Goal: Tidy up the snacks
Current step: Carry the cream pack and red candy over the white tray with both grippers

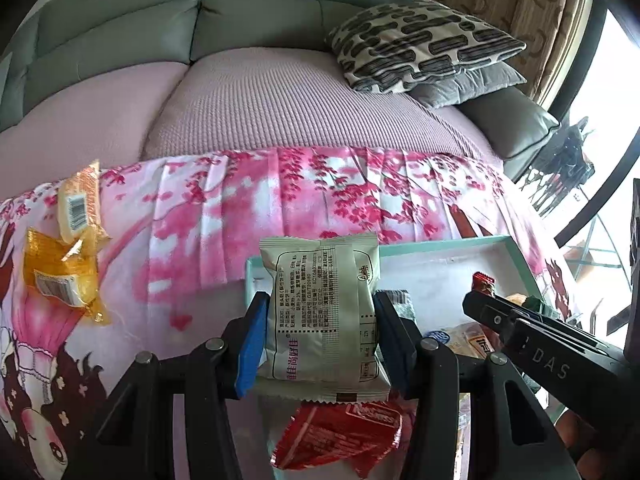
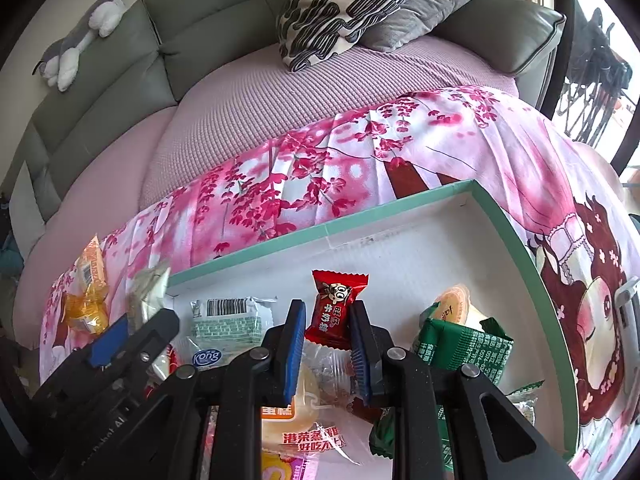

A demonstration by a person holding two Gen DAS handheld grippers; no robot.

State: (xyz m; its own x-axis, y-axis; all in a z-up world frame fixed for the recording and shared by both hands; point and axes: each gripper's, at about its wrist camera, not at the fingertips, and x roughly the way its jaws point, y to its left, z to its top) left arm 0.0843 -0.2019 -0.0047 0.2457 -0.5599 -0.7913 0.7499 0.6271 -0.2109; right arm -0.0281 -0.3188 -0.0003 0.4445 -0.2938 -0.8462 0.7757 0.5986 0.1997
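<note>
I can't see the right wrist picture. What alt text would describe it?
The right claw is shut on a small red wrapped candy, held above a white, teal-rimmed tray holding assorted snack packets. The tray sits on a pink floral cloth in front of a grey sofa; the left claw enters at lower left.

The black arm of the right tool (image 1: 536, 356) reads "DAS". A blue round sticker on a clear packet (image 2: 207, 357) at 9 o'clock says "Kong". The orange-and-white cake wrapper (image 2: 316, 436) at 6 o'clock reads "港荣蒸蛋糕".
</note>
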